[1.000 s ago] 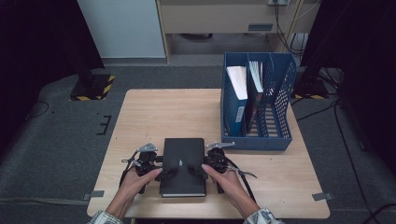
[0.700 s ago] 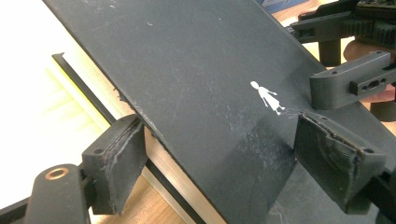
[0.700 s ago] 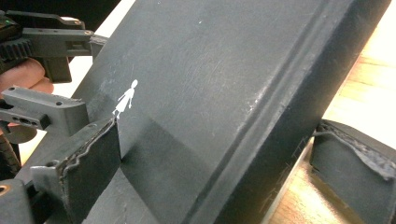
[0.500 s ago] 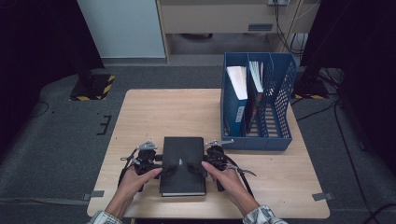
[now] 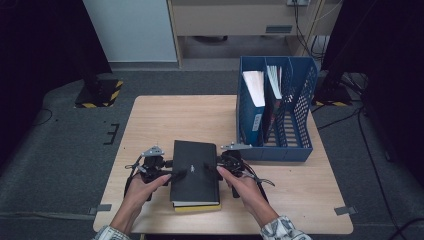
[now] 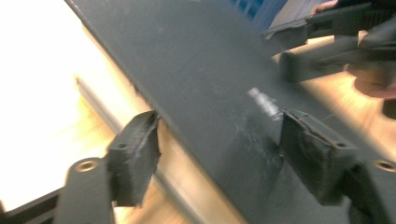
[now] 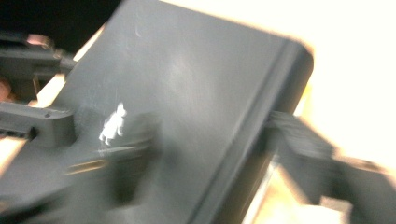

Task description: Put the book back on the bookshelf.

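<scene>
Black book (image 5: 195, 171) lies flat on the table (image 5: 165, 120). Left gripper (image 5: 169, 172) and right gripper (image 5: 218, 167) straddle its opposite edges, jaws spread.

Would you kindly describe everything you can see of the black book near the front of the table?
The black book lies flat near the table's front edge, closed, cover up, on a thinner yellow-edged book. Its matte dark cover bears a small silvery emblem at the middle, and its spine is rounded. The left gripper and right gripper reach onto it from either side, each with one jaw over the cover and one at the edge; blur hides whether they are clamped.
</scene>
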### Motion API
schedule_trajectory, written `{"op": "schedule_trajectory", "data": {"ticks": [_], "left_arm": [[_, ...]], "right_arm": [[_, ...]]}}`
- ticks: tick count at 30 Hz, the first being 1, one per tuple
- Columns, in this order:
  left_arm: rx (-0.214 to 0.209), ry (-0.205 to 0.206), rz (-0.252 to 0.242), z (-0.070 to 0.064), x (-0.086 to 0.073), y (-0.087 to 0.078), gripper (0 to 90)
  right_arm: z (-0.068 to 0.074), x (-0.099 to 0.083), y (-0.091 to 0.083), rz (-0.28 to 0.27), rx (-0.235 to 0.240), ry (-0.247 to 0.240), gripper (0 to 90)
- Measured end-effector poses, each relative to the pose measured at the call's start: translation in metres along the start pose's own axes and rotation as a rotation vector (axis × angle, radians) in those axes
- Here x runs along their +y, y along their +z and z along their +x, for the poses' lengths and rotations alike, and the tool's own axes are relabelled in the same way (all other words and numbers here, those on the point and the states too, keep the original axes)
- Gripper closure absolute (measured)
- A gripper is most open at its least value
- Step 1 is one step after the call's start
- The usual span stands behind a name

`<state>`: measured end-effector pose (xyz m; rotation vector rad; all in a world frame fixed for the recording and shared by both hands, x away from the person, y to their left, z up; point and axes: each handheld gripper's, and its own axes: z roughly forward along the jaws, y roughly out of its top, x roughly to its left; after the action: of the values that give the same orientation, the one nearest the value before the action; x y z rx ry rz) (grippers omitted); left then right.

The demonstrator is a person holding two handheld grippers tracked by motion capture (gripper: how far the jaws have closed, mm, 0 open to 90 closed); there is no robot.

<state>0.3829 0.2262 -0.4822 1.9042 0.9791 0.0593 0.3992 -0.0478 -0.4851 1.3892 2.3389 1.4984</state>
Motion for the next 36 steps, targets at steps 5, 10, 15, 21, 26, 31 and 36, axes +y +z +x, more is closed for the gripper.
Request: {"op": "schedule_trajectory", "data": {"ticks": [5,10,15,21,26,31,36], "left_arm": [[0.011,-0.026,0.073,0.005,-0.008,0.015,40.5],[0.026,0.006,0.089,0.005,-0.006,0.013,44.6],[0.036,0.005,0.085,0.004,-0.006,0.012,44.6],[0.037,0.006,0.083,0.004,-0.007,0.012,44.6],[0.037,0.006,0.084,0.004,-0.007,0.013,44.6],[0.038,0.008,0.086,0.004,-0.007,0.012,44.6],[0.035,0.007,0.09,0.004,-0.006,0.013,44.4]], "right_arm": [[0.028,0.022,0.009,0.042,0.084,-0.045,29.4],[0.008,0.021,0.001,0.032,0.004,-0.042,25.1],[-0.001,0.011,-0.001,0.052,-0.03,-0.062,17.4],[-0.01,-0.002,-0.007,0.057,-0.073,-0.054,10.6],[-0.021,-0.011,-0.009,0.075,-0.079,-0.022,9.1],[-0.026,-0.025,-0.001,0.097,-0.024,0.005,5.6],[-0.025,-0.027,0.006,0.105,-0.005,0.032,0.4]]}}
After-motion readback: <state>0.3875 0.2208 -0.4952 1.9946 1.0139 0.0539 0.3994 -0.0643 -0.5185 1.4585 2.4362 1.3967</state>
